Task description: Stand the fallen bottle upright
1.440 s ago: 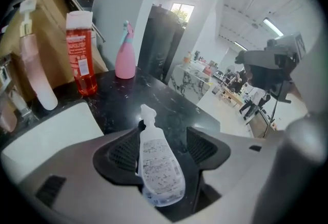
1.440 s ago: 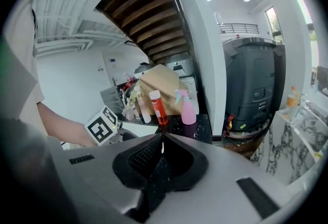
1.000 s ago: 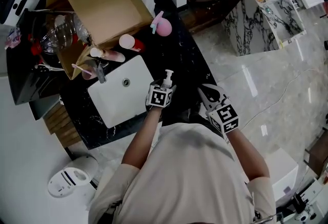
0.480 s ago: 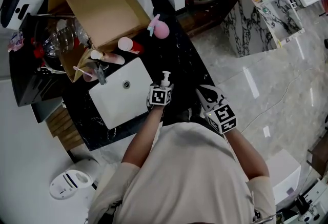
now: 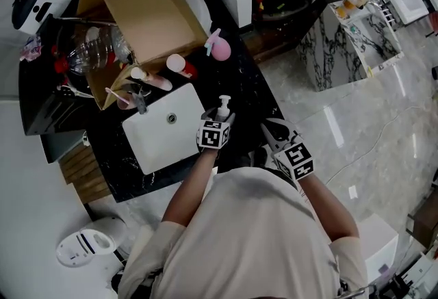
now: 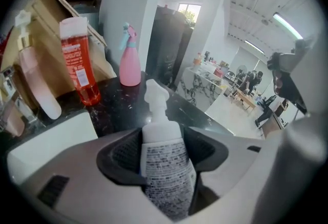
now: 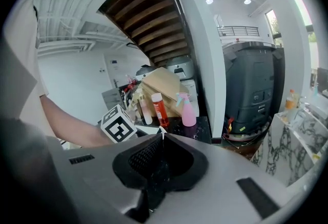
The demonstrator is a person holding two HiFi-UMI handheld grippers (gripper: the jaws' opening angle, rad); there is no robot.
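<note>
Closed further within the last second: jaws of the left hand-held gripper [image 5: 220,117], now clamped on the white pump bottle [image 6: 164,161]. Otherwise little changed against the earlier head view. Same spot beside the sink [image 5: 161,133], and right hand-held gripper [image 5: 275,132] about where it was.

Seen along the left jaws: both dark pads pressed against the bottle's sides, fairly wide apart across its body. Printed label facing the camera, white pump head pointing away from the gripper body and past the fingertips. Gripped around the upper body, just under the neck. Cannot tell whether the base touches the desk [image 5: 250,89], nor whether it stands fully upright.

From the head view: bottle over the front part of the black desk, just beside the sink's right edge and near the desk's front edge. Pump head showing just beyond the marker cube.

Right jaws together, nothing between them. Held near the desk's front right corner, apart from the bottle.

Toward the back edge of the desk: red bottle [image 6: 78,61] standing upright, pink spray bottle [image 6: 129,61] upright to its right, pale pink bottle [image 6: 37,82] tilted to its left, cardboard box [image 5: 140,10] behind them.
</note>
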